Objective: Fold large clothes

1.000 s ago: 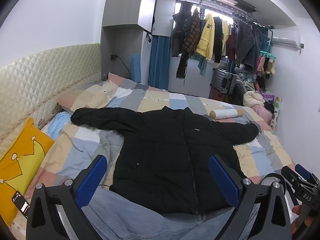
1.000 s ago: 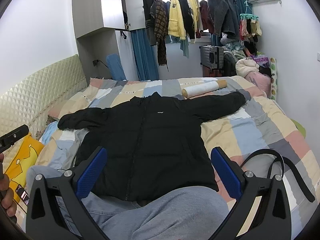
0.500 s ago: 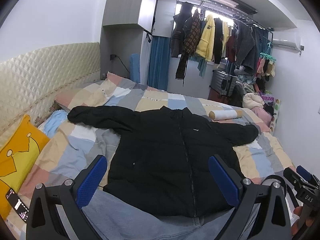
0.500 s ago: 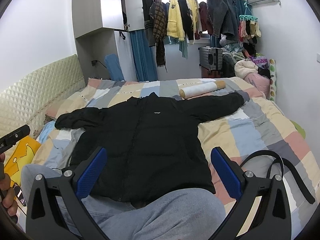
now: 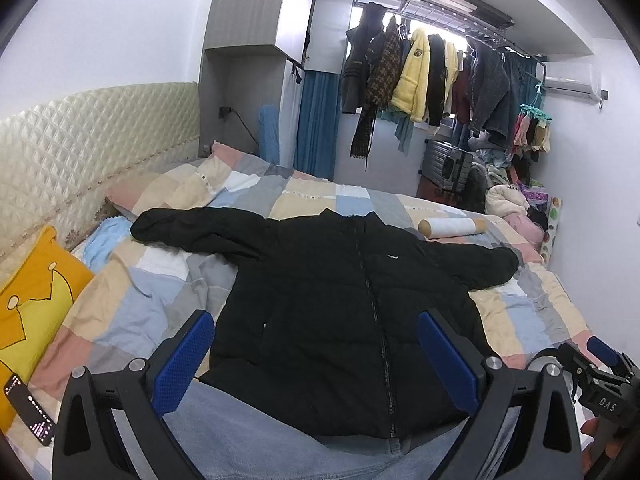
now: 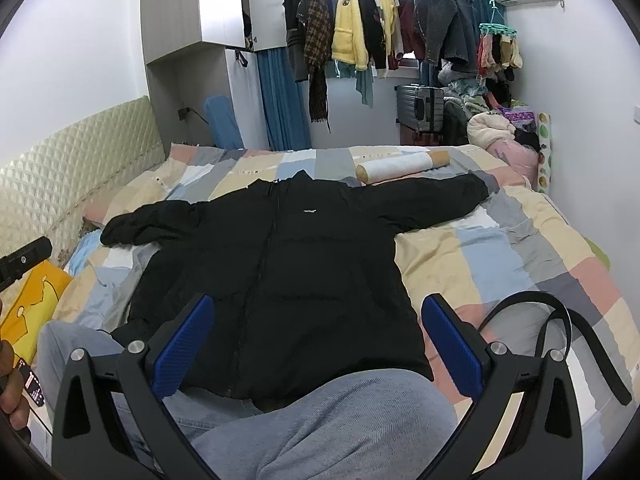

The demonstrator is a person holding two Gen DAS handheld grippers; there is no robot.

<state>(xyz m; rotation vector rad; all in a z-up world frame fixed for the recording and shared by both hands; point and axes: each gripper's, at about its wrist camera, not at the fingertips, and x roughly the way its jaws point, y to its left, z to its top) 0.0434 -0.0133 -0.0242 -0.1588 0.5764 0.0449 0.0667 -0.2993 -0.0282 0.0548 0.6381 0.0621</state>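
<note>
The left claw [image 5: 316,356] is held wide apart with nothing between its blue pads [image 5: 184,360], hanging above the person's jeans [image 5: 280,448] at the near edge of the bed [image 5: 132,312]. The right claw [image 6: 314,346] is likewise spread and empty, poised over a raised knee [image 6: 340,420] in the same denim. Just ahead of both claws lies the black jacket [image 5: 344,304], front up and zipped, its hem lapping onto the jeans and its collar pointing away. Its sleeves stretch out flat to either side, one toward the quilted headboard [image 5: 80,148] on the left, the other toward the far right edge of the bed. Left of the left claw, a yellow pillow [image 5: 36,296] rests on the checked cover, with a dark phone [image 5: 30,410] near its lower corner. Right of the right claw, a black strap [image 6: 560,332] loops over the cover. Beyond the jacket's collar lies a white roll [image 6: 402,165]. Farther off, coats hang on a rack [image 6: 400,20] by the window, beside a blue curtain [image 6: 282,100].
</note>
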